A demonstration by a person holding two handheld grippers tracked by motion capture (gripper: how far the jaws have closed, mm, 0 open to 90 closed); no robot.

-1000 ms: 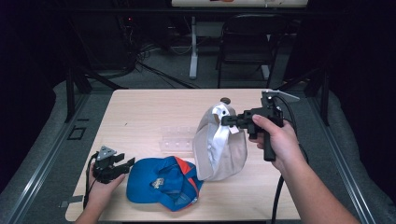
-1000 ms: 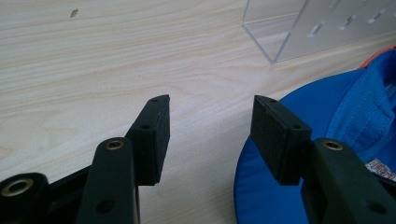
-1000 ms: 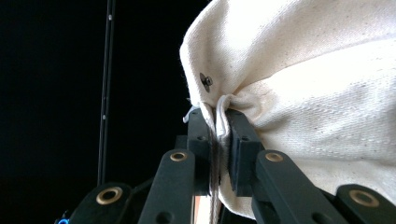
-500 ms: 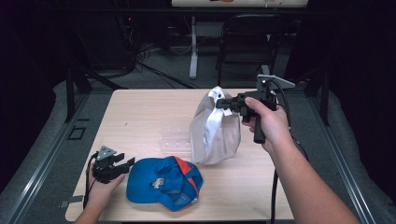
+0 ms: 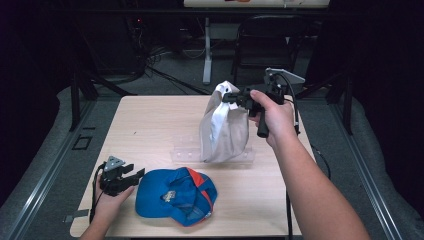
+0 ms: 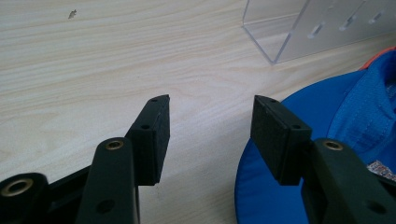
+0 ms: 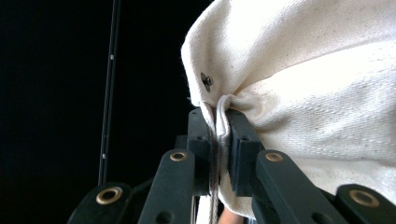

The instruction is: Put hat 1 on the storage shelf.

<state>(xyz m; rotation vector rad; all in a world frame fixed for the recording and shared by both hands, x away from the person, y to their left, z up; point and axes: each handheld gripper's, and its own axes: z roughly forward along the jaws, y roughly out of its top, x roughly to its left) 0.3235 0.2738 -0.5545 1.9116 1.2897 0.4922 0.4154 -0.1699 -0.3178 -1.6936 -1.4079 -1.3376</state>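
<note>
A cream cloth cap (image 5: 223,127) hangs in the air over the right half of the table, my right gripper (image 5: 231,97) shut on a fold near its top edge. In the right gripper view the pads pinch the cream fabric (image 7: 327,93) beside a small metal eyelet (image 7: 206,80). A blue cap with orange trim (image 5: 176,196) lies upside down at the table's front. My left gripper (image 5: 139,174) rests on the table just left of it, jaws open. In the left gripper view the blue brim (image 6: 299,186) lies under the right-hand jaw, with bare wood between the pads.
A clear acrylic stand (image 5: 212,155) sits on the wooden table (image 5: 150,125) under the hanging cap; its corner (image 6: 308,32) appears ahead of the left gripper. Black cables trail from both grippers. Dark floor, a chair and table legs lie beyond the far edge.
My right gripper has carried the cream cap up and toward the far side, so it hangs higher and more upright. The left gripper and blue cap have stayed put.
</note>
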